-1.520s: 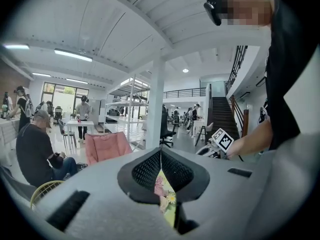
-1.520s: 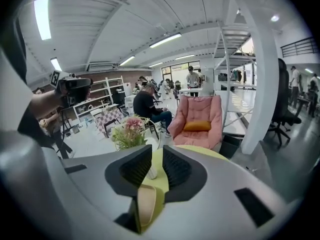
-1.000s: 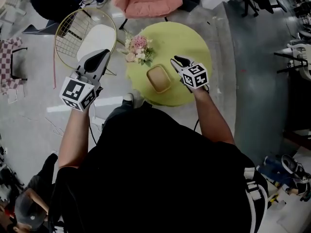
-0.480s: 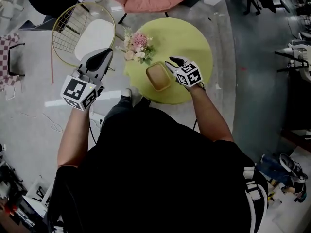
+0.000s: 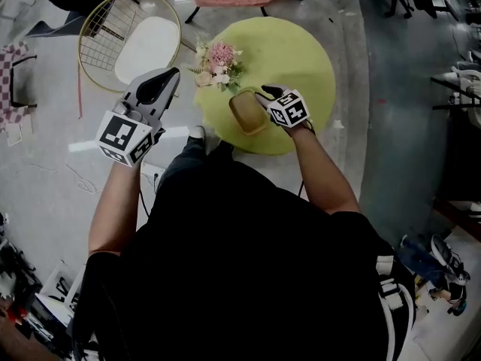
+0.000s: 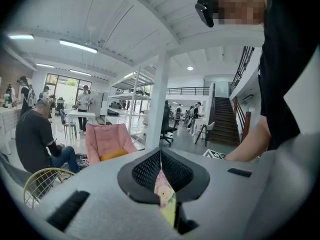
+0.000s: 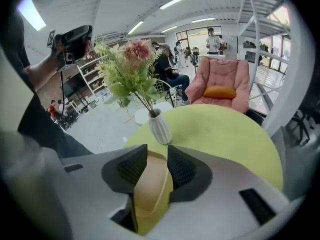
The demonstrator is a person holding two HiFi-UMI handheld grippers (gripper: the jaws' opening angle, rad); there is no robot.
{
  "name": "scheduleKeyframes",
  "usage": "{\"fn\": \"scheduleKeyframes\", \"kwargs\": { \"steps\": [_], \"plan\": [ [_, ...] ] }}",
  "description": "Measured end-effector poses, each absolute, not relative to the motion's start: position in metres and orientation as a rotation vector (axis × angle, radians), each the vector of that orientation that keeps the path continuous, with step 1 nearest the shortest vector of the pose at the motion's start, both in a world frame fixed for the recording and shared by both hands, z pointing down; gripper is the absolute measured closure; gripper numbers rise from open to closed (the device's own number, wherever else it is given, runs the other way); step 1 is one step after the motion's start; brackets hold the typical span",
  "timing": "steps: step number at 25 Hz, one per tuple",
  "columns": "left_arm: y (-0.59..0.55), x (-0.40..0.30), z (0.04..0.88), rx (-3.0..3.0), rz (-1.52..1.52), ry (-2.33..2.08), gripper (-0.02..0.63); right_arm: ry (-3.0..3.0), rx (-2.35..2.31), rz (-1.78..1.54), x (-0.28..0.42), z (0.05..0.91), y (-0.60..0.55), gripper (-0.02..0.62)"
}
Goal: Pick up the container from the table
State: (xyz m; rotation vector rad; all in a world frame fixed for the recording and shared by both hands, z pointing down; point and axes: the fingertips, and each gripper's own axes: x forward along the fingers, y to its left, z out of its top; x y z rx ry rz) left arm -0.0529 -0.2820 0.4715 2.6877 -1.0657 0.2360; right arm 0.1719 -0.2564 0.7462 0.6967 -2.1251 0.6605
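Watching the jaws of my right gripper (image 7: 152, 159) opening astride one wall of the container (image 5: 242, 111), pads not yet pressing, I feared a shallow pinch would tip it off the table's (image 5: 301, 51) near edge, by which it sat, while my left gripper (image 5: 167, 77) hung closed and empty.

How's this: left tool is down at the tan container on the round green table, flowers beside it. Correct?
Wrong side: the right tool is down at the container on the table, jaws opening around its rim, as the head view shows. The left tool is off the table's edge. Flowers beside it: correct.
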Motion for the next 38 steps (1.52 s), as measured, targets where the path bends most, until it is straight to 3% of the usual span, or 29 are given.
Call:
{"fn": "scheduleKeyframes", "kwargs": {
  "steps": [38],
  "plan": [
    [-0.274, -0.078, 0.543, 2.527, 0.282, -1.053, 0.588, -1.866, 0.513, 0.687, 0.160, 0.869, -0.255, 0.453]
  ]
}}
